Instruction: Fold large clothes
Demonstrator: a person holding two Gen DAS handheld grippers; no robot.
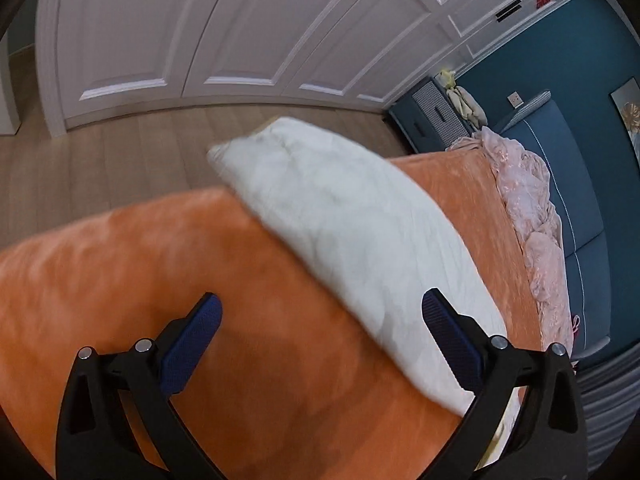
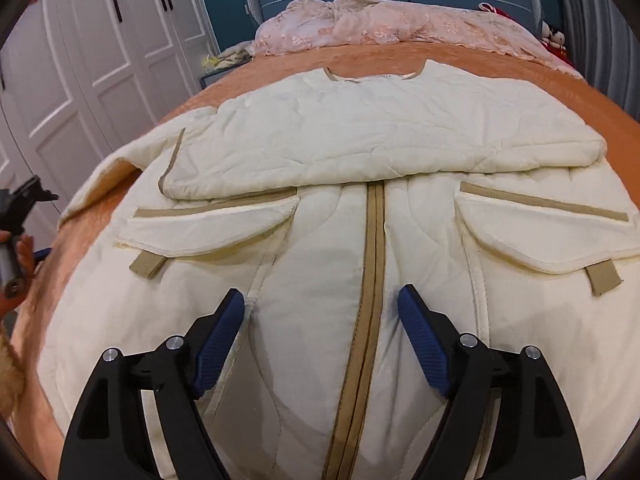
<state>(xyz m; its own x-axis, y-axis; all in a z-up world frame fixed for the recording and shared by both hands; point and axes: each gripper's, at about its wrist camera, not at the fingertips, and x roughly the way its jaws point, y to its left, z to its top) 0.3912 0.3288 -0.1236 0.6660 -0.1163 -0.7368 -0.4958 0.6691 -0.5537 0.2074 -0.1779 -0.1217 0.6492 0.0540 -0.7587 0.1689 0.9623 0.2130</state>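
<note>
Cream quilted jacket (image 2: 320,208) spread flat across orange bed cover (image 2: 400,54), collar toward the headboard edge, one sleeve (image 2: 360,136) folded across the chest, another part trailing over the bed's left edge. Right gripper (image 2: 320,312) released above the front zip, nothing clamped. Left gripper (image 1: 320,320) released wide, empty, over the cover beside that edge.

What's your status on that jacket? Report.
Left gripper open, right gripper open, both empty. Cream jacket flat on orange bedspread, sleeves folded across. Nothing obstructing.
</note>
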